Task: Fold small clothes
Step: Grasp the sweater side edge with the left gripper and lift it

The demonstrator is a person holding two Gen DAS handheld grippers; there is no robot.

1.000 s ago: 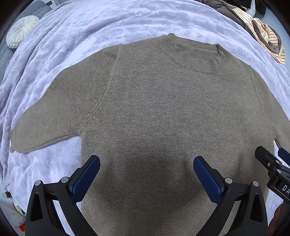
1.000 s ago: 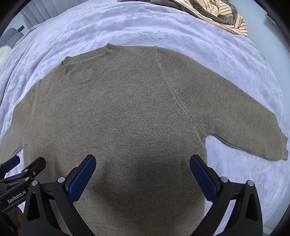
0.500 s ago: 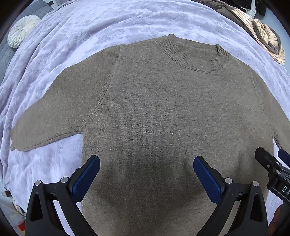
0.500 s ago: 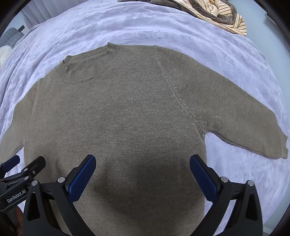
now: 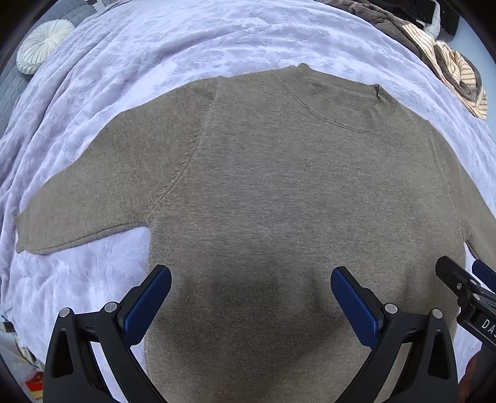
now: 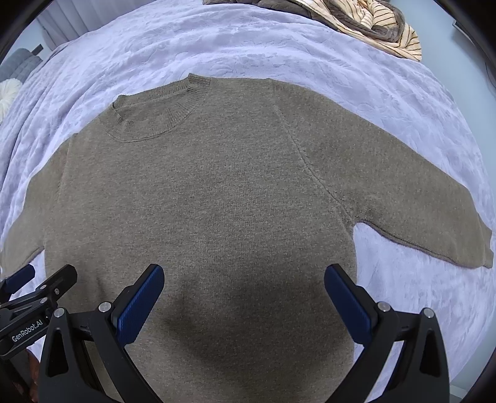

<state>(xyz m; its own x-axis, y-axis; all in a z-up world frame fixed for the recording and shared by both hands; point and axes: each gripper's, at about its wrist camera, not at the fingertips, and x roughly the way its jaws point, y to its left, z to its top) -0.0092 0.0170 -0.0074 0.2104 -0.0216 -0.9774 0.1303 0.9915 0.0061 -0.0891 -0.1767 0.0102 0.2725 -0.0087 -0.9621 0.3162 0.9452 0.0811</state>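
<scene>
An olive-brown knit sweater (image 5: 279, 192) lies flat on a lilac blanket, collar away from me, both sleeves spread out; it also shows in the right wrist view (image 6: 217, 192). My left gripper (image 5: 251, 297) is open and empty above the sweater's lower body, toward its left side. My right gripper (image 6: 245, 294) is open and empty above the lower body, toward its right side. The two grippers are side by side: the right one (image 5: 468, 288) shows at the edge of the left wrist view, the left one (image 6: 37, 288) at the edge of the right wrist view.
The lilac blanket (image 5: 130, 62) covers the bed (image 6: 372, 77). A heap of striped and brown clothes (image 5: 446, 65) lies at the far right corner (image 6: 365, 21). A round white cushion (image 5: 43, 43) sits at the far left.
The sweater has slid slightly lower and closer in both views, so both grippers have moved a little forward over it. Both stay open.
</scene>
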